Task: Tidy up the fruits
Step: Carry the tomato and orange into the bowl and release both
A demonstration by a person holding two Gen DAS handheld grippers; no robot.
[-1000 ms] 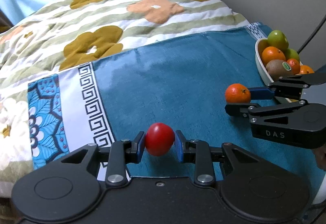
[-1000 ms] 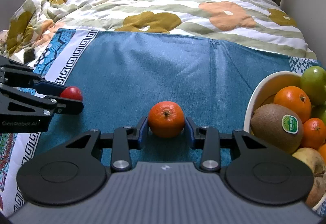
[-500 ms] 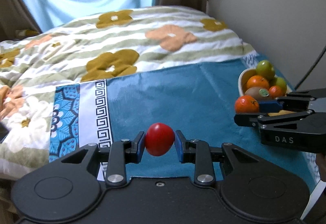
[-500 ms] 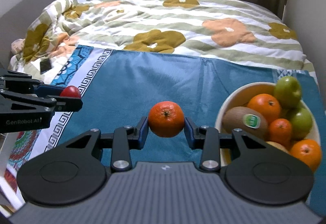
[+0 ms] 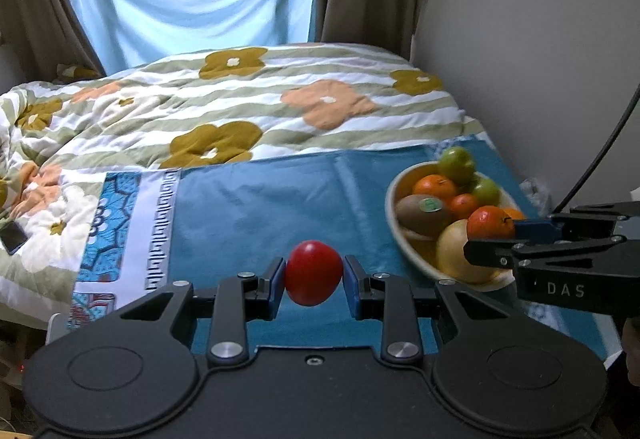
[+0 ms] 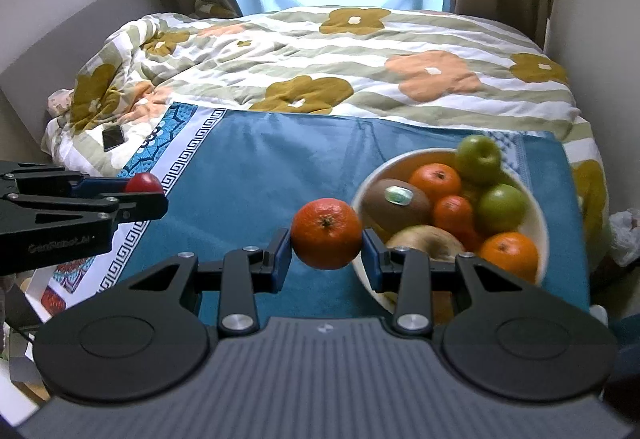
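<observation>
The left gripper [image 5: 314, 273] holds a red tomato [image 5: 314, 273] pinched between its blue pads [image 5: 275, 289], lifted above the teal cloth [image 5: 272, 215] spread on the bed. To the right, the right gripper [image 5: 490, 239] enters from the side, clamped on a mandarin [image 5: 489, 222] poised over the near part of a cream bowl [image 5: 394, 223]. The bowl sits on the cloth and contains a kiwi with a green sticker [image 5: 420, 213], more mandarins, two green apples [image 5: 456, 164] and a pale yellow fruit [image 5: 454, 253]. A floral striped duvet [image 5: 248, 107] lies behind the cloth; a phone [image 5: 12, 237] rests at the duvet's left edge.
</observation>
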